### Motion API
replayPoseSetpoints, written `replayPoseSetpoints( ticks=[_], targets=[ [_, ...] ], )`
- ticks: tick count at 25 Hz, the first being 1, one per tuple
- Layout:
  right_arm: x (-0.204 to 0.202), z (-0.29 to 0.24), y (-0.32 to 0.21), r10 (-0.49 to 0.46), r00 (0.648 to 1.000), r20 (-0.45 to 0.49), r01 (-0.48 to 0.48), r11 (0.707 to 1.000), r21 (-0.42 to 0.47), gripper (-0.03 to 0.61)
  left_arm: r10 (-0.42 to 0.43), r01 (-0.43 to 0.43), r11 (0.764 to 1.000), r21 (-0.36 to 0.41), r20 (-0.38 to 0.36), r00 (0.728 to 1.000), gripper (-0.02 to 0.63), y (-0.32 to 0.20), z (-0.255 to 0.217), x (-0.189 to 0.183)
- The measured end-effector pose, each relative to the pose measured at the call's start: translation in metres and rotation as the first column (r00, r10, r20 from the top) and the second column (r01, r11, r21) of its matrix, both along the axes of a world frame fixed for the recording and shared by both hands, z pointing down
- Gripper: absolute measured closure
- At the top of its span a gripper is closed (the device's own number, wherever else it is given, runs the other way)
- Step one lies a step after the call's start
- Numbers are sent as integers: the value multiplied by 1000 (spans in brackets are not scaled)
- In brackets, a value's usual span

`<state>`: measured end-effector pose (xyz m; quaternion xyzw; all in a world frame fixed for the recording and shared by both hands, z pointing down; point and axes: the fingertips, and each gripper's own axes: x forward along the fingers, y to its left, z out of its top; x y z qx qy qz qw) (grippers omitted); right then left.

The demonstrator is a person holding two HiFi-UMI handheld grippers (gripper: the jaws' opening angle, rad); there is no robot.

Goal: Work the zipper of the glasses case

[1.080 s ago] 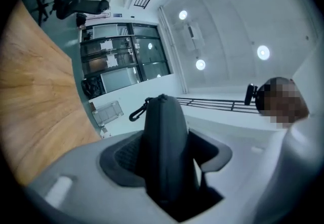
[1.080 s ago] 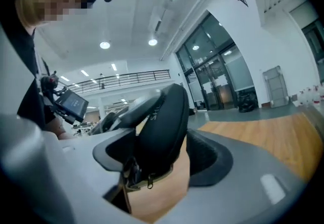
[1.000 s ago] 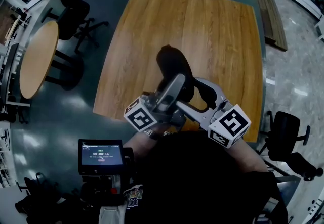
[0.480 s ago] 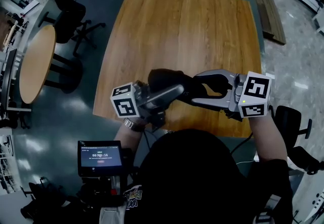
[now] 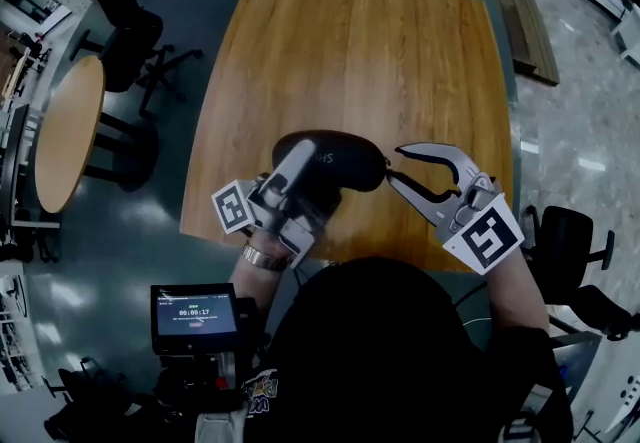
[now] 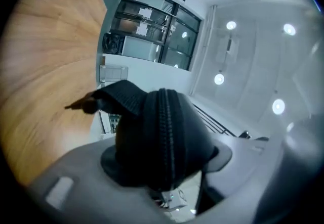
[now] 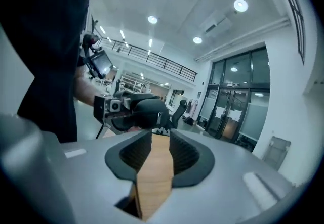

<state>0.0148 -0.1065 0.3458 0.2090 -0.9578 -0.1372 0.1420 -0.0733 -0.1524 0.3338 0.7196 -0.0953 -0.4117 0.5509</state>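
We look steeply down from the head onto the bench [image 5: 350, 51]. Both gripper cameras face the glasses case [image 5: 335, 156], the left one nearest.

The left gripper [image 5: 305, 171], at near left, points away and slightly upward. Its jaws stand wide, clamped across the glasses case [image 5: 345, 159]. The right gripper [image 5: 392, 176], at near right, points left. Its jaws have just been closing to a narrow gap, with nothing seen between them.

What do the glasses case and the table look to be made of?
Glasses case: black, matte, probably fabric or faux leather over a stiff shell; it keeps its rounded form, with a toothed zipper along the seam.
Table: wood or wood veneer, smooth with a mild sheen; long grain lines show.
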Motion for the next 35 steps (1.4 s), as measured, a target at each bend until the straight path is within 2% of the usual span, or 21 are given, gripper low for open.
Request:
replayPoseSetpoints(
  ticks=[3,5,7,13,16,21,25,28,31,35],
  targets=[
    [1,0,2,10,998,-59,-6,997,74,513,11,-11,1000,-3,10,1000,356,0,4,7],
    [5,-1,3,22,996,-82,-12,992,122,543,15,-15,1000,-6,48,999,356,-1,10,12],
    [6,0,1,30,994,-109,-14,989,150,538,26,-26,1000,-8,66,998,356,0,12,13],
    [0,0,3,42,989,-140,-14,981,196,571,50,-49,999,-13,43,998,356,4,11,12],
    [1,3,2,65,982,-177,-26,977,214,572,6,-6,1000,-7,65,998,354,2,11,5],
    [-3,18,7,71,964,-256,-14,976,219,574,-147,146,989,20,114,983,357,-7,9,-8],
    [-8,24,10,81,973,-218,-44,985,167,575,-198,199,980,5,116,973,359,-10,11,-13],
    [-9,21,8,78,988,-135,-66,993,95,575,-233,234,972,11,122,965,359,-11,12,-17],
    [-11,17,11,58,996,-61,-55,997,51,568,-208,211,977,-24,94,974,359,-12,14,-16],
    [-12,17,12,48,997,-61,-45,997,63,565,-181,184,980,-80,44,982,359,-11,21,-14]
  ],
)
